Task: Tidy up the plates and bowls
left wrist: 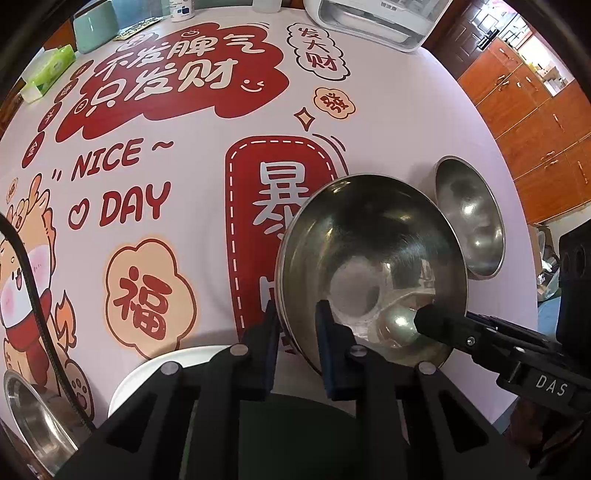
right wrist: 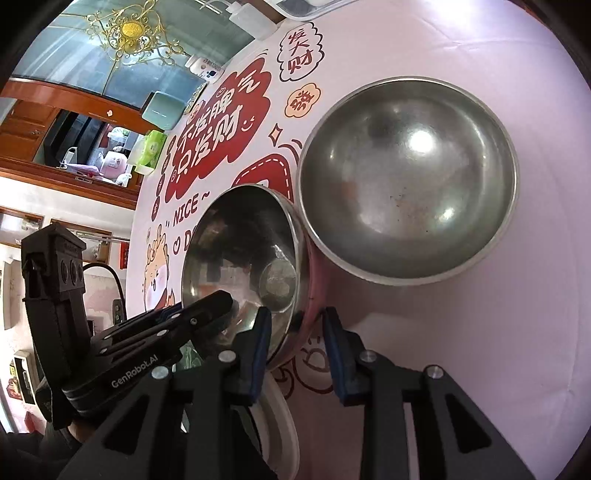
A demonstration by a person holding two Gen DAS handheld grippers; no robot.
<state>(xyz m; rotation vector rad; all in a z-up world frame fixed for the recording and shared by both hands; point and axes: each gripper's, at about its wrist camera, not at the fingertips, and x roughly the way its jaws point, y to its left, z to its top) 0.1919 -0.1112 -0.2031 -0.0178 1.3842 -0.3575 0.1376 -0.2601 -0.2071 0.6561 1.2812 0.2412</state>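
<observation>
**Desk:** What do you have on the left side?

**Me:** My left gripper (left wrist: 298,306) points steeply down at the round stainless-steel bowl (left wrist: 369,240). One finger is outside the wall and the other inside, and they are clamped on the rim at the bowl's 8 o'clock edge. The bowl sits tilted, with its mouth turned toward my cameras.

**Desk:** And the right?

**Me:** My right gripper (right wrist: 297,312) straddles the same bowl's rim on the opposite side. One blue-padded finger (right wrist: 260,343) is inside and the other is against the outer wall. The gap is narrow, but I cannot tell whether both pads actually press on the metal.

**Desk:** Where does the bowl sit on the table?

**Me:** Over the pink tablecloth with red printed characters (left wrist: 184,221), partly covering the red dashed-border panel. In the left view, a second, wider stainless-steel bowl (right wrist: 406,177) stands at 1 o'clock from it, upright on the cloth. Their rims are just beside each other, and I cannot say whether they touch.

**Desk:** Any other dishes?

**Me:** A round white plate (left wrist: 147,369) lies at 7 o'clock from the left fingers, close beneath the gripper. A third shiny steel dish (left wrist: 33,413) shows at the picture's 8 o'clock edge, partly cut off.

**Desk:** The far end?

**Me:** A white countertop appliance (left wrist: 369,18) at 12 o'clock and a green tissue pack (left wrist: 48,70) at 10 o'clock, both well apart from the bowls.
</observation>
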